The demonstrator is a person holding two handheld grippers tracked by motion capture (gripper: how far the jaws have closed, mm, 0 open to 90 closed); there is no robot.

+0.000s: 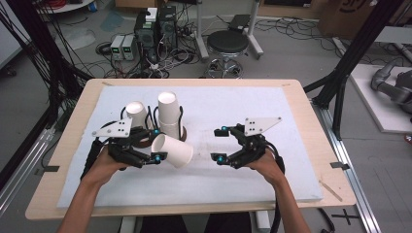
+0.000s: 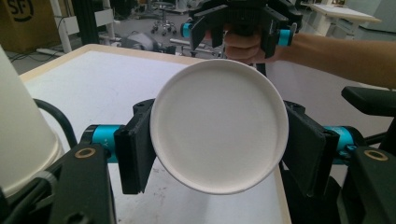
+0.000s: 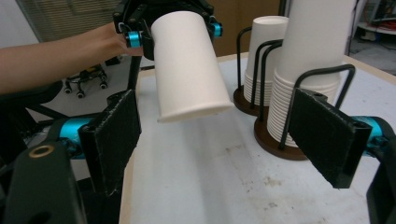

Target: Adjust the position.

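White table pad (image 1: 272,179); left gripper (image 1: 156,144) clamped on paper cup (image 1: 173,150); right gripper (image 1: 219,143) wide apart, empty.

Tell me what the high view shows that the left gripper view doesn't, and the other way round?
High view alone: the two cup stacks in their wire holders, the whole table, the stool behind. Left gripper view alone: the held cup's flat base, clamped between the left tool's jaws. Both: that cup, lying sideways in the left tool, with the open right tool opposite.
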